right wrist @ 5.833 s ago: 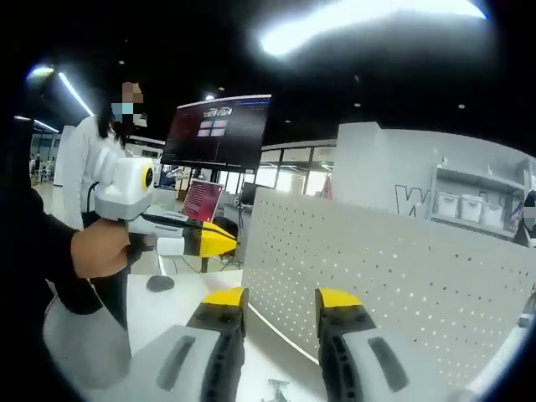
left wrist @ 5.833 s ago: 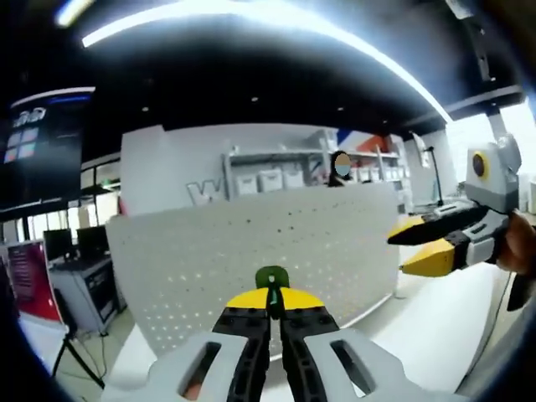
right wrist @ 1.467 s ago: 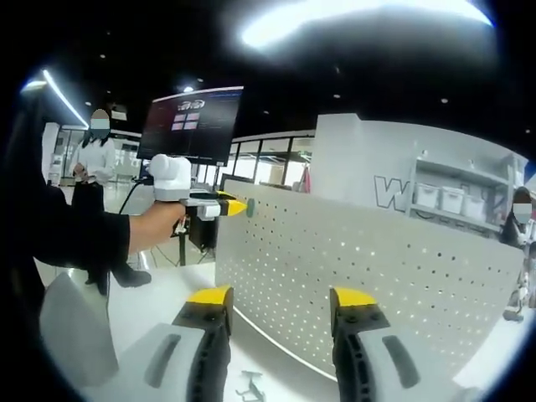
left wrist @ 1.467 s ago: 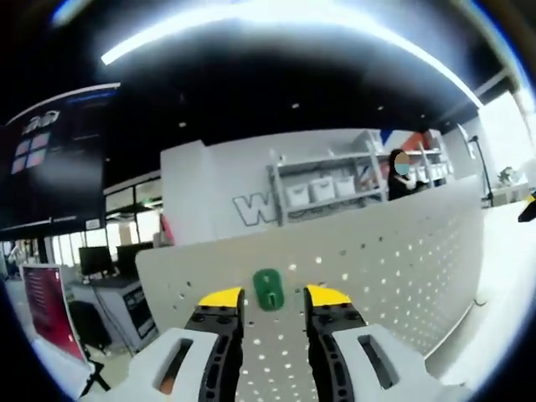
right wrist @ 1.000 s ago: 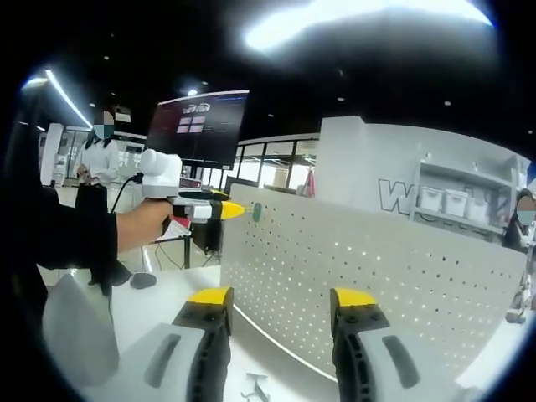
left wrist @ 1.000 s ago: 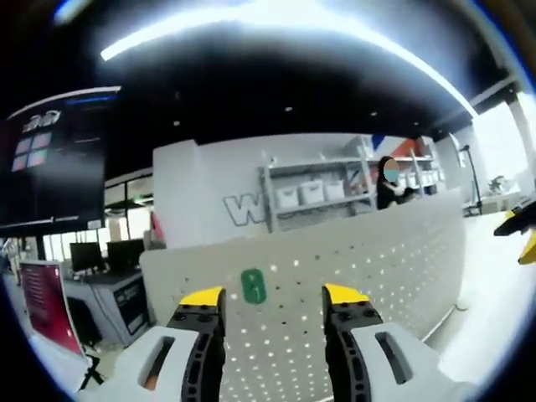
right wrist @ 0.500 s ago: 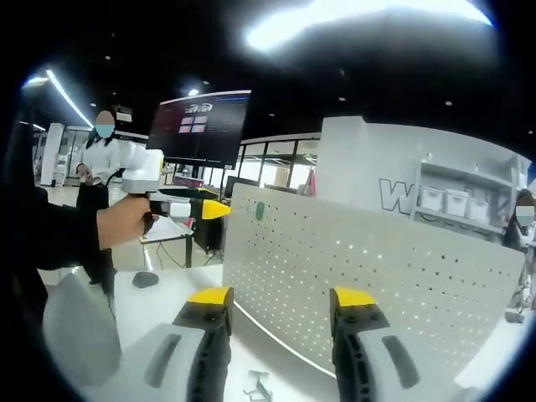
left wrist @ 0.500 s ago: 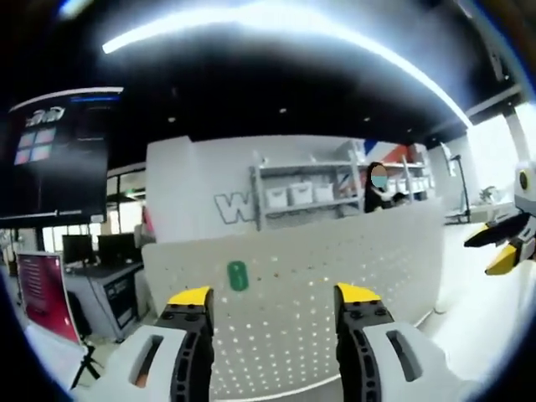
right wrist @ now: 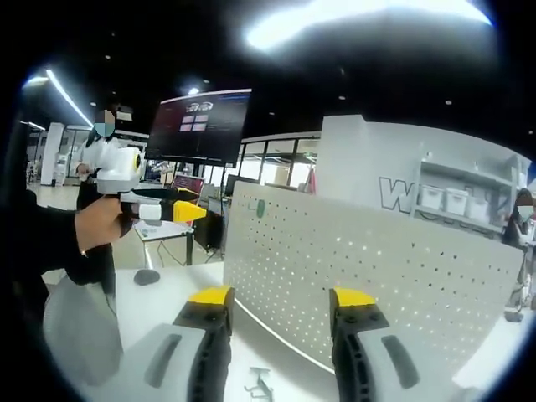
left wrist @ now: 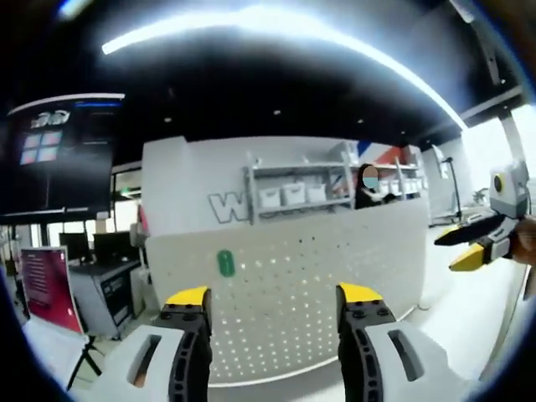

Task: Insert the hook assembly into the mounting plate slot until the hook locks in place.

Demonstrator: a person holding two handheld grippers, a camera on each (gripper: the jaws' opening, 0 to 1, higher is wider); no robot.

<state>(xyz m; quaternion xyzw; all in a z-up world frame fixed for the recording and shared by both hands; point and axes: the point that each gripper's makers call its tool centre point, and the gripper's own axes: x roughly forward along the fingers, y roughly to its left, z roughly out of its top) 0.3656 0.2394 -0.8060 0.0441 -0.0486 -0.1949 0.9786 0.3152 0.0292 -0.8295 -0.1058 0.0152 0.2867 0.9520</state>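
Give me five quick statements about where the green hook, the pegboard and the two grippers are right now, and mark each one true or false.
1. The green hook sits on the white pegboard. True.
2. The left gripper is shut on the hook. False: it is open and holds nothing, and the hook is on the board ahead of it.
3. In the right gripper view the hook is near the pegboard's upper left corner. True.
4. The right gripper is shut. False: its yellow-tipped fingers stand well apart.
5. The pegboard lies flat on the table. False: it stands upright on the white tabletop.
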